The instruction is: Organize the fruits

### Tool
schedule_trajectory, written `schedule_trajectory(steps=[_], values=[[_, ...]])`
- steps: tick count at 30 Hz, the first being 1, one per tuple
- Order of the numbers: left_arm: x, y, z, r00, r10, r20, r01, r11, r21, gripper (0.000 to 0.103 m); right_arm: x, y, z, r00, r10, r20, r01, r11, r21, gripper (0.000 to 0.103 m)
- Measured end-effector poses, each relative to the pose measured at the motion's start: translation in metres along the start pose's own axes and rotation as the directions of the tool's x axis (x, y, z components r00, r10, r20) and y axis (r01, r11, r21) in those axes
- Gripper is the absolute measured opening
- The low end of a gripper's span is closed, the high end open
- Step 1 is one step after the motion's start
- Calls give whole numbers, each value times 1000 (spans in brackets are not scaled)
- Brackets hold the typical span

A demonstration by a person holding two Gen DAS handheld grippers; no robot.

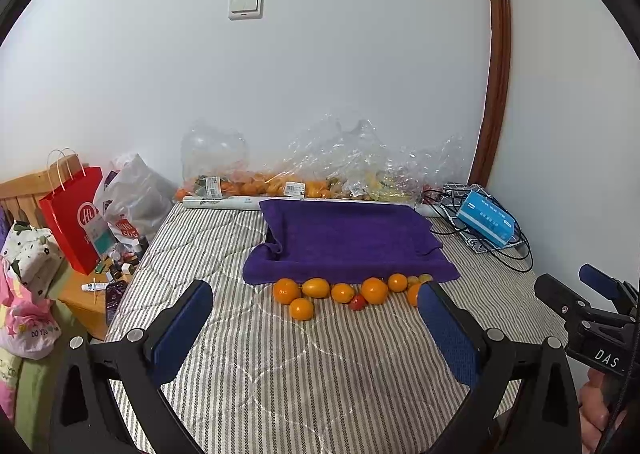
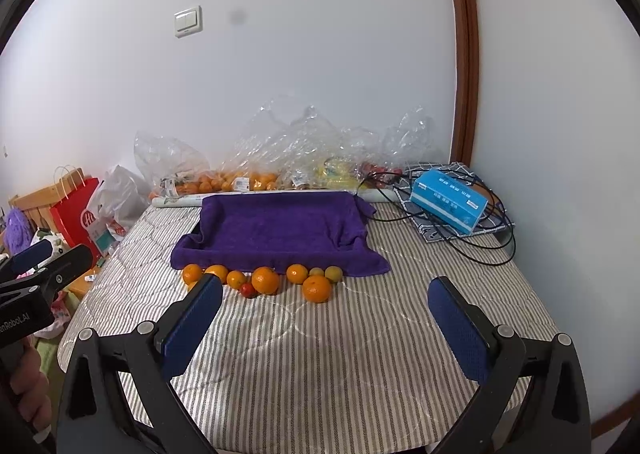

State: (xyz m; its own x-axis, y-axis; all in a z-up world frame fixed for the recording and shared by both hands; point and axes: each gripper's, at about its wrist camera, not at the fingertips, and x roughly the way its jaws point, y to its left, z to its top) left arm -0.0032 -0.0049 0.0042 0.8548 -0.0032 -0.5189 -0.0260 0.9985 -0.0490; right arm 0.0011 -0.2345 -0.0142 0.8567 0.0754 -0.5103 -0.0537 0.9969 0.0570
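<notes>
Left wrist: fruits [image 1: 348,292] line the towel [image 1: 348,242] edge (both grippers' jaws apart, empty).

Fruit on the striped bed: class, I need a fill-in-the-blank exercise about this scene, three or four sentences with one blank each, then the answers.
1. The loose fruits lie along the near edge of a towel coloured ____.
2. Among the orange fruits sits one small fruit coloured ____.
3. The box lying on the black cables is coloured ____.
4. The left gripper and the right gripper both hold ____.

Missing words: purple; red; blue; nothing
</notes>
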Motion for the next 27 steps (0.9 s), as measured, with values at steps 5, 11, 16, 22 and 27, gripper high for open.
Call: schedule_trajectory(steps=[5,11,16,22,27], values=[[1,-1,0,1000,-2,-2,2,1000,-2,103,0,1,-1,1000,-1,-1,1,1000,-6,102],[1,1,-2,1000,-3,0,3,1000,-8,103,-1,2,-2,1000,-2,-1,2,1000,-5,102],[1,4,-2,1000,-3,2,3,1000,-9,103,0,2,-1,1000,3,-3,-3,1000,-3,102],[0,6,-2,1000,-4,4,4,1000,-10,103,0,1,-2,1000,4,-1,-4,1000,-7,102],[-1,6,-3,1000,-3,6,3,1000,-7,103,0,1,-2,1000,5,-1,-5,1000,-8,102]])
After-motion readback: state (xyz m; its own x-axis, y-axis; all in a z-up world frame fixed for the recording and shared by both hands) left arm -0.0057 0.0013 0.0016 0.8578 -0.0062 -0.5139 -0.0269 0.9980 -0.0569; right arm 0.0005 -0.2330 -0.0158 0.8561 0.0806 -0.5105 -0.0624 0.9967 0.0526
